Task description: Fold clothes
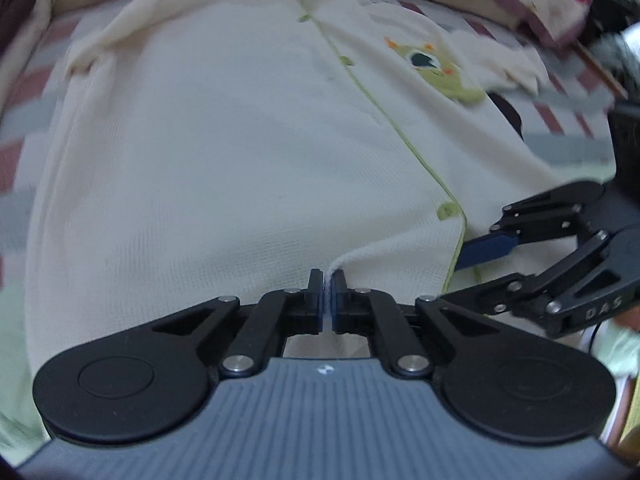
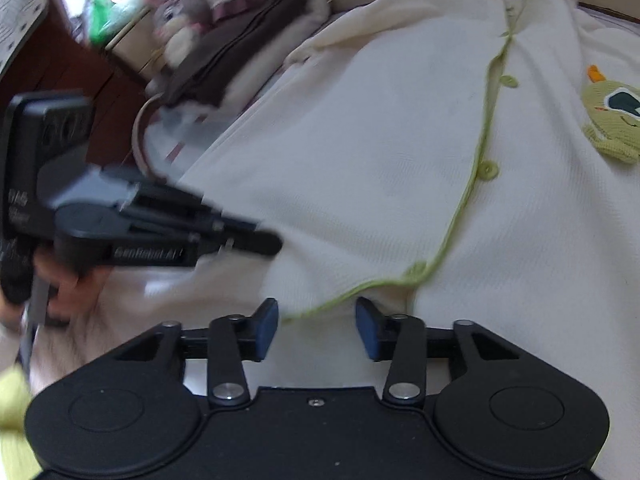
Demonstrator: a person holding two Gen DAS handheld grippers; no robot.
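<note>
Both grippers crowd the cream cardigan's (image 1: pixel 224 152) hem beside folded brown cloth (image 2: pixel 236 60)

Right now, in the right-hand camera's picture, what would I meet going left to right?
Left gripper → cream cardigan's left front panel → green-trimmed button edge → green monster patch.

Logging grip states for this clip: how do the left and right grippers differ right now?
The left gripper is shut, pinching a fold of the cream shirt at its hem; the right gripper is open and holds nothing. The left sits at the shirt's plain knit panel, while the right's blue pads straddle the green-trimmed edge without closing. Both are black two-finger tools at the shirt's bottom edge.
</note>
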